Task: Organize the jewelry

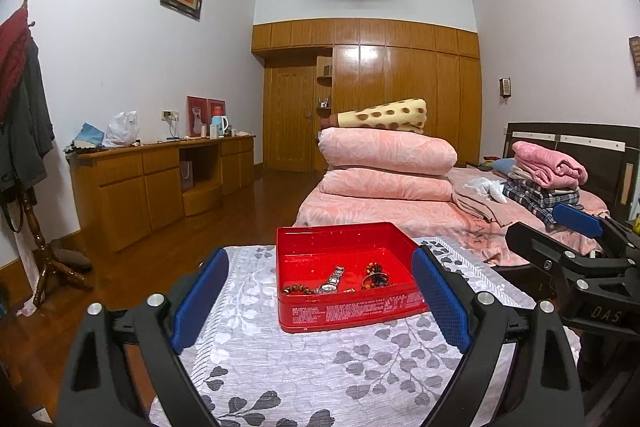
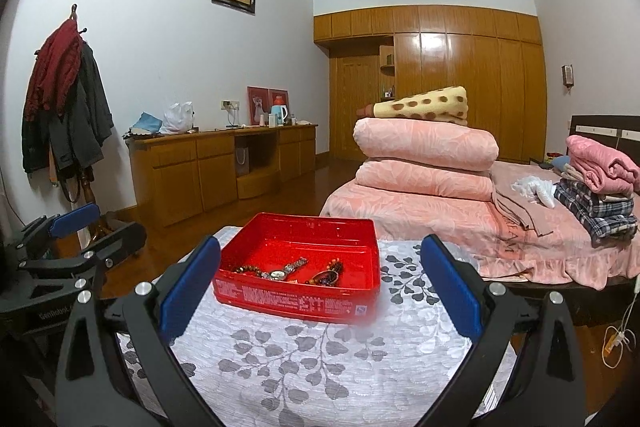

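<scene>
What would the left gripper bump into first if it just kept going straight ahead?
Most likely the red tin. It sits on the leaf-patterned cloth right between the open left gripper fingers, its near wall facing them. Depth is hard to judge through the fisheye, so a high path might pass over the rim instead.

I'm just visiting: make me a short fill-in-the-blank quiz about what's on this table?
The open tin box holding the jewelry is coloured ____.
The silver metal wristwatch lies ____ that box.
The box stands on a white cloth printed with grey ____.
Both blue-padded grippers, left and right, are ____.

Missing words: red; inside; leaves; open
</scene>
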Action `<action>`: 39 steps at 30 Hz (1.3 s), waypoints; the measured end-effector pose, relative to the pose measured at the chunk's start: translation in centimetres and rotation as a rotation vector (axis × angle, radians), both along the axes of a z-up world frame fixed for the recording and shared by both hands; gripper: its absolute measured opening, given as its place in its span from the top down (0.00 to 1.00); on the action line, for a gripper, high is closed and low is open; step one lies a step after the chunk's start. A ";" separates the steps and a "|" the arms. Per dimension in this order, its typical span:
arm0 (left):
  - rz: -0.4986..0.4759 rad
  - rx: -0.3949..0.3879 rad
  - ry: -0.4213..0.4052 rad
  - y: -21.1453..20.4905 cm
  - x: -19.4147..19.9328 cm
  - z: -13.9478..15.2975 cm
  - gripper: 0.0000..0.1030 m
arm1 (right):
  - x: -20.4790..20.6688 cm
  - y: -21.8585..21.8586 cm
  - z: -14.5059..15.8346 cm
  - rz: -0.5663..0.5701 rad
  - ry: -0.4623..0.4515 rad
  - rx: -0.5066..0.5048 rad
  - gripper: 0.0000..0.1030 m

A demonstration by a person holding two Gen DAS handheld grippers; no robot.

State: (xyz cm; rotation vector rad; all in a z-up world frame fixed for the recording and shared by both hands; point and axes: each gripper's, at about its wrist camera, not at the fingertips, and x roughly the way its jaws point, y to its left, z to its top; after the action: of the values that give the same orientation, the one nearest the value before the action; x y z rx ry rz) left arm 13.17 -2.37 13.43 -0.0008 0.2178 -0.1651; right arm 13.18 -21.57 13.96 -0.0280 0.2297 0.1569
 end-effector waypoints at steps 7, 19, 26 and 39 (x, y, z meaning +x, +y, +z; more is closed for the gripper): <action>0.000 0.000 0.000 0.0 0.0 0.1 0.12 | -0.1 0.0 0.1 0.003 -0.005 -0.001 0.06; -0.001 0.002 0.000 0.0 -0.1 0.1 0.12 | -0.1 0.1 0.0 0.006 -0.004 0.003 0.06; 0.000 0.004 0.002 0.2 -0.2 0.3 0.12 | -0.1 0.1 0.1 0.005 -0.003 0.004 0.06; -0.001 0.005 0.004 0.3 -0.1 0.3 0.12 | -0.1 0.1 0.1 0.006 -0.003 0.003 0.06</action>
State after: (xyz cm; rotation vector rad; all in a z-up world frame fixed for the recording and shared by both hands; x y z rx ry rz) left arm 13.07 -2.04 13.72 0.0038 0.2219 -0.1651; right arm 13.10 -21.50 14.03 -0.0258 0.2260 0.1632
